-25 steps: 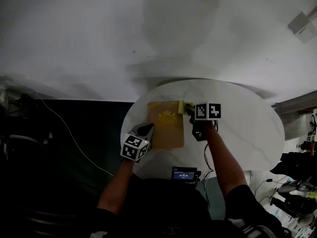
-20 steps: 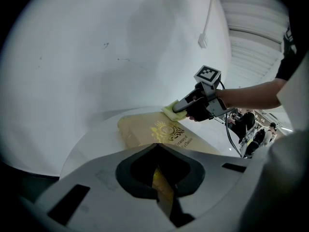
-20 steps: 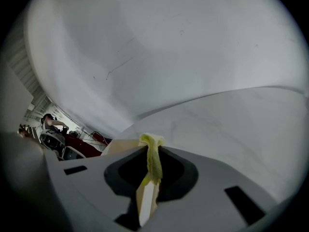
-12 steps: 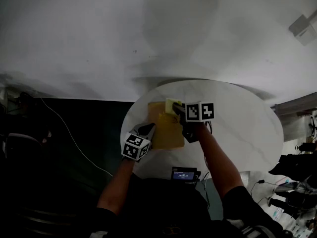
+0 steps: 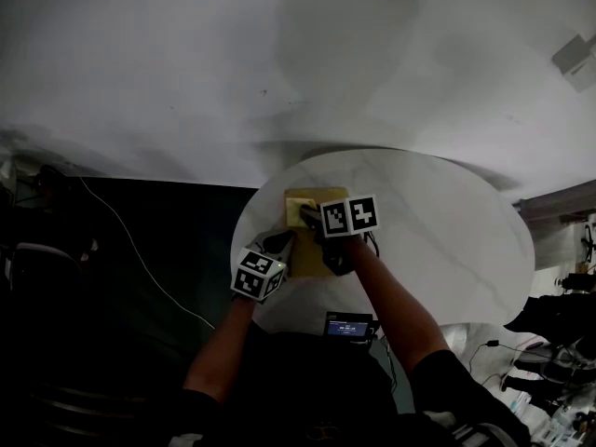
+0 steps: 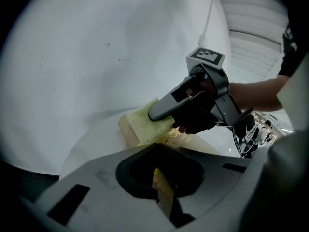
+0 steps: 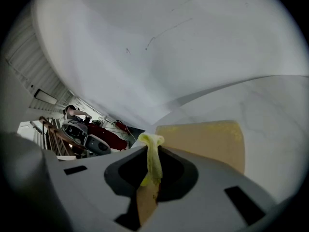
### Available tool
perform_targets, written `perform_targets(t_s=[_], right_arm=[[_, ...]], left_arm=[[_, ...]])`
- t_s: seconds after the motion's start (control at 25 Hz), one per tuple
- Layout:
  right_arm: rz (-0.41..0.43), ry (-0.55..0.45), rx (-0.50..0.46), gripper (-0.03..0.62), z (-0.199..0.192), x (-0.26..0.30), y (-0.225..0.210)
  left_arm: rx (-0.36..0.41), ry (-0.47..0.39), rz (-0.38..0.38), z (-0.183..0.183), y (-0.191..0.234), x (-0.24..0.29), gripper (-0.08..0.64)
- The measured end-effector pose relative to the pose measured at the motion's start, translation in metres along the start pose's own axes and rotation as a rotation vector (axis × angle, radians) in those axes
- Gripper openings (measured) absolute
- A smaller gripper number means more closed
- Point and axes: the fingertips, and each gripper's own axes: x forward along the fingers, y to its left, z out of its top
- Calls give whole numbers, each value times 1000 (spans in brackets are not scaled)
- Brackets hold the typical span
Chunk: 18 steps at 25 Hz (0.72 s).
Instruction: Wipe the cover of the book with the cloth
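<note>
The book [image 7: 203, 139] lay flat on the bench [image 5: 447, 231]; the left tool [image 5: 279, 242] clamped its near-left edge; the right tool [image 5: 307, 214] pinched the limp cloth [image 6: 145, 124] at its far-left corner. Book judged stiff, light, apt to slide.
</note>
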Motion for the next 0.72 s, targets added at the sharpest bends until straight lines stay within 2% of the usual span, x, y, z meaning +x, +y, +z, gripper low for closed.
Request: perform_targets(t_s=[0.2,0.72], right_arm=[[-43,25,-10,87,-10,5,-10],[-76,14,-10,88,-12,-10,-26]], left_arm=[[5,3,2,0,0,0,5],[5,5,7,-1,1,-1,5]])
